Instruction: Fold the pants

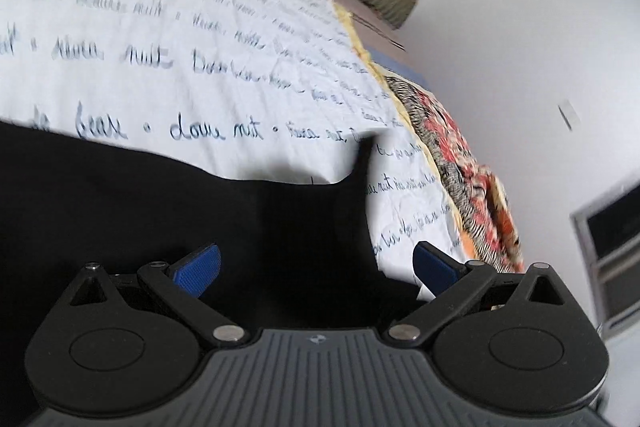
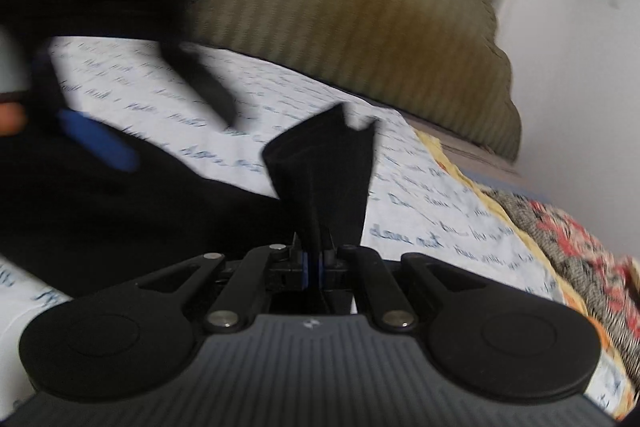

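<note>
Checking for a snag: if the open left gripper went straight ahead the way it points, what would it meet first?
Probably the black pants, which fill the space ahead of the left gripper; the script-printed bedsheet lies beyond. Depth is unclear.

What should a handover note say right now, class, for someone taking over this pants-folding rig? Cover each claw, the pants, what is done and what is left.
Left claw: open, empty, just above the black pants.
Right claw: shut on a pinched fold of the pants, lifted off the bed.
Pants: mostly spread on the white script-printed sheet, near the olive headboard and floral blanket.
Done: one edge gripped and raised.
Left: probably carry that edge over, lay it flat, finish folding.
</note>
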A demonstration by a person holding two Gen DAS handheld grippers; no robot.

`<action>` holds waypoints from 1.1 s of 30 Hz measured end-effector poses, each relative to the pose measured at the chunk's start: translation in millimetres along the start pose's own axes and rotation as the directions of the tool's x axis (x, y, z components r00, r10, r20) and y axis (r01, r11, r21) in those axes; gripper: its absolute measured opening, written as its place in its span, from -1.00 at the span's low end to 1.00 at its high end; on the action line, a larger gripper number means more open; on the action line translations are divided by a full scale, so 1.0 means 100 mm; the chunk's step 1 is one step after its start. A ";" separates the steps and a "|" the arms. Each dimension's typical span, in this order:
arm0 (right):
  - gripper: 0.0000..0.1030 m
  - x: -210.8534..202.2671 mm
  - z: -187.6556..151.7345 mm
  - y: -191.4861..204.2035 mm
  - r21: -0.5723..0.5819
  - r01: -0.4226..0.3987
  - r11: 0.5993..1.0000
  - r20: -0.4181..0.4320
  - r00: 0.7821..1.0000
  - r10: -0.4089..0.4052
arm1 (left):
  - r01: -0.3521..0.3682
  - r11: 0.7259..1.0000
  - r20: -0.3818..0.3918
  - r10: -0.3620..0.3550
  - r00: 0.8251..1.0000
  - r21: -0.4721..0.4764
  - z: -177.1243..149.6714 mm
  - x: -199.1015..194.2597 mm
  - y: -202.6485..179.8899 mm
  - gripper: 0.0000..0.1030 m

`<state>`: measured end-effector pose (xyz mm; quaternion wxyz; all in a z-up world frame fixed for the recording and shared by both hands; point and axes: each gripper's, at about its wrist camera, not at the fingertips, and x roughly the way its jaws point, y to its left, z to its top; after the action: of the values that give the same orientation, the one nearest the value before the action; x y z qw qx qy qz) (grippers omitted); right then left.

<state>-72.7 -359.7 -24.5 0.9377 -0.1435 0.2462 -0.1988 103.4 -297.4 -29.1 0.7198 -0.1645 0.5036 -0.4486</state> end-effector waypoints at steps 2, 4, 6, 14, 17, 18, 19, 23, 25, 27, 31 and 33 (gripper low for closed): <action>-0.88 -0.04 0.00 0.10 -0.030 -0.031 0.999 0.005 0.999 0.031 | -0.008 0.998 -0.023 0.007 1.000 -0.068 -0.01 0.10 0.07 1.00; -0.88 -0.07 -0.01 0.18 -0.050 -0.058 0.997 0.010 0.998 0.059 | 0.031 0.993 -0.020 -0.034 0.999 -0.116 -0.03 0.15 0.13 0.98; -0.88 -0.10 -0.02 0.26 -0.076 -0.051 0.996 0.019 0.998 0.052 | 0.069 0.987 -0.015 -0.072 0.997 -0.148 -0.05 0.16 0.18 0.91; -0.88 -0.20 -0.02 0.31 -0.061 -0.040 0.997 0.045 0.998 0.043 | 0.107 0.974 -0.032 -0.116 0.993 -0.199 -0.11 0.19 0.27 -0.62; -0.88 -0.25 -0.01 0.32 -0.052 -0.037 0.998 0.048 0.998 0.039 | 0.095 0.982 0.004 -0.096 0.995 -0.161 -0.11 0.15 0.21 -0.77; -0.88 -0.25 0.00 0.33 -0.053 -0.039 0.998 0.047 0.998 0.042 | 0.088 0.986 0.016 -0.086 0.996 -0.142 -0.10 0.13 0.19 -0.77; -0.88 -0.26 0.00 0.34 -0.055 -0.041 0.998 0.046 0.998 0.044 | 0.077 0.990 0.029 -0.074 0.997 -0.120 -0.11 0.09 0.16 -0.77; -0.88 -0.28 0.02 0.39 -0.083 -0.042 0.996 0.050 0.998 0.046 | 0.020 1.000 0.076 -0.019 0.997 -0.018 -0.08 -0.02 0.03 -0.77; -0.88 -0.28 0.05 0.39 -0.090 -0.045 0.995 0.054 0.997 0.050 | -0.015 0.999 0.101 0.012 0.995 0.032 -0.08 -0.10 -0.02 -0.77; -0.88 -0.29 0.07 0.43 -0.100 -0.053 0.994 0.060 0.996 0.059 | -0.051 0.996 0.123 0.042 0.991 0.071 -0.08 -0.16 -0.04 -0.77; -0.88 -0.34 0.14 0.51 -0.109 -0.076 0.991 0.074 0.994 0.085 | -0.122 0.985 0.172 0.101 0.980 0.118 -0.09 -0.36 -0.01 -0.77; -0.88 -0.36 0.19 0.59 -0.116 -0.093 0.989 0.082 0.991 0.103 | -0.153 0.980 0.195 0.127 0.973 0.124 -0.09 -0.48 0.05 -0.77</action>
<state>-74.0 -288.7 -15.7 0.9468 -0.1921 0.2222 -0.1318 93.4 -253.6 -8.3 0.8032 -0.1196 0.4121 -0.4132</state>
